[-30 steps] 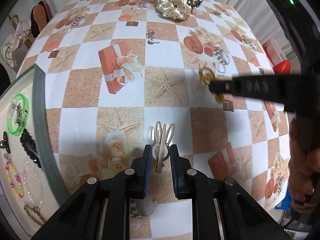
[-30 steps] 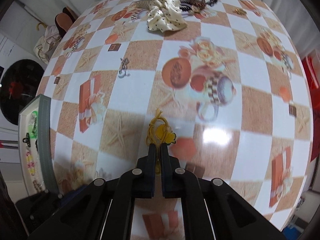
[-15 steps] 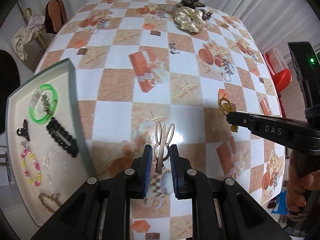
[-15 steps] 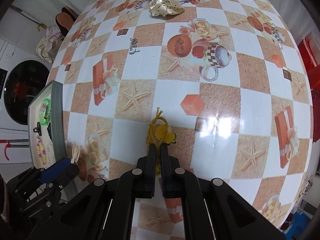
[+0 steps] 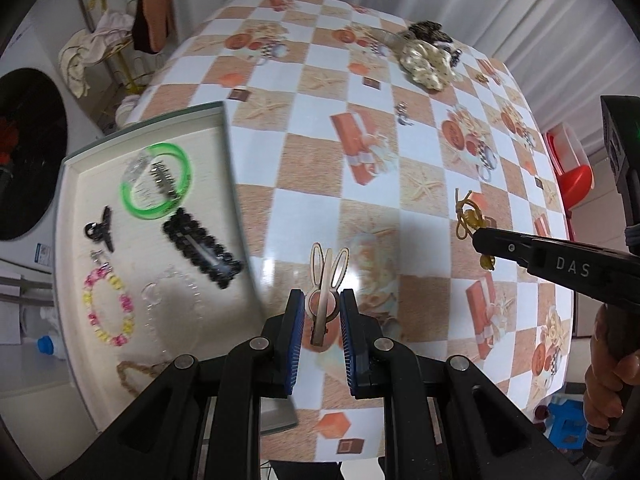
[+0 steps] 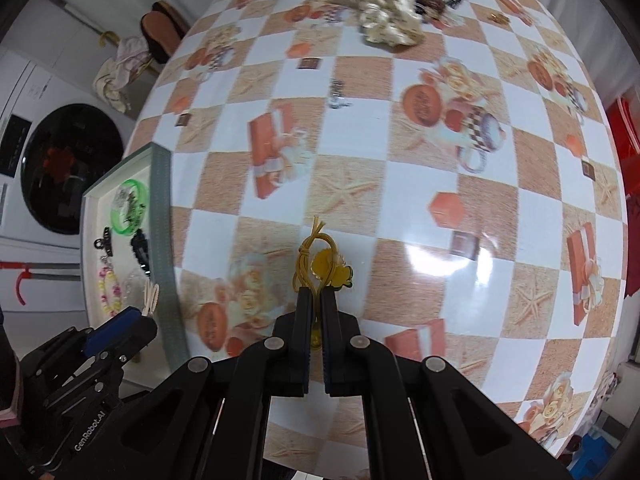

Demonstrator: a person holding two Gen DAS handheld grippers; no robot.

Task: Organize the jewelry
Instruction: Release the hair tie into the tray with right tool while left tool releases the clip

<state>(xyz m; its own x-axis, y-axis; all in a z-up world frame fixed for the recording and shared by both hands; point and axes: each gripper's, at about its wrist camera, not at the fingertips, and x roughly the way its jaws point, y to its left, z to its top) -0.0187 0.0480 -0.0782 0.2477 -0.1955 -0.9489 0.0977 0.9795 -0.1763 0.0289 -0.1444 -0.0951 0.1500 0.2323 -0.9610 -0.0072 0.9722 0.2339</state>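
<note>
Left gripper (image 5: 320, 316): gripping a beige rabbit-ear hair clip (image 5: 326, 280) between its blue pads, jaws narrowly apart around the clip, hanging above the table just beside the tray's right rim.
Right gripper (image 6: 316, 312): pinching a yellow hair tie (image 6: 320, 270) with a small yellow charm, jaws pressed nearly together, hovering over the checked tablecloth (image 6: 360, 128).
Tray (image 5: 232, 160): sitting at the table's left edge, holding a green bangle (image 5: 156, 188), a black beaded clip (image 5: 202, 248), a small black claw clip (image 5: 100, 228), a pink-and-yellow bead bracelet (image 5: 108, 304) and a clear bracelet (image 5: 172, 300).
Still waiting on the table: a cream scrunchie (image 6: 390, 20) with darker pieces behind it at the far edge, and a small silver charm (image 6: 338, 94) lying well apart from both.
In the way: nothing standing between the left gripper and the tray.
</note>
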